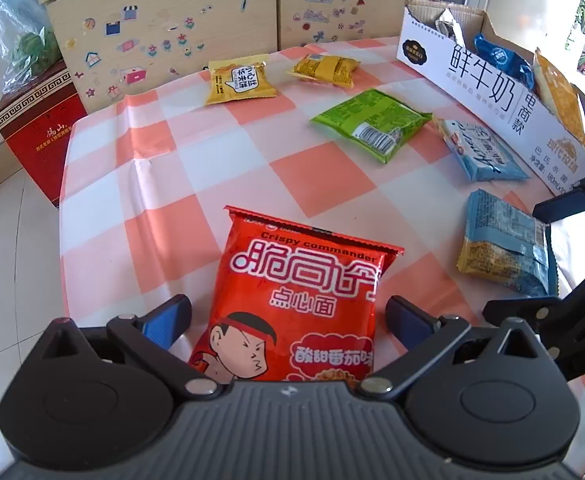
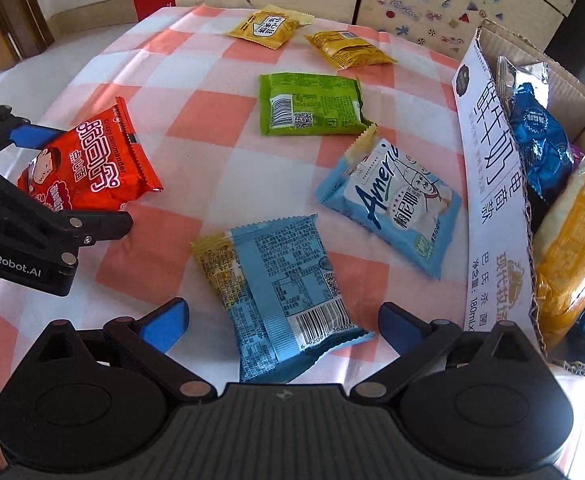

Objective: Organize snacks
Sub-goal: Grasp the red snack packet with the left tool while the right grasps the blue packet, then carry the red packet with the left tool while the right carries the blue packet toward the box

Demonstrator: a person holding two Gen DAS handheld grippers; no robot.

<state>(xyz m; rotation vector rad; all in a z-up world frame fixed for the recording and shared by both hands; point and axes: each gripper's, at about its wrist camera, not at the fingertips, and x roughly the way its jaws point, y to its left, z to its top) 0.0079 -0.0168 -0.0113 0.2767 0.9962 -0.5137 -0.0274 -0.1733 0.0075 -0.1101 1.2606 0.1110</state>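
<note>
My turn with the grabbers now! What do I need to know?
Left gripper: open, astride the red noodle packet, not squeezing it.
Right gripper: open over the blue-and-yellow packet.
Done: some snacks sit in the milk carton box.
Left: six packets on the checked tablecloth, also the light blue packet, green packet and two yellow packets.

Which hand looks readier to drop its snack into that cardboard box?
Probably the right. Its gripper straddles the blue packet lying right beside the box. The left gripper straddles the red packet, farther away.
</note>
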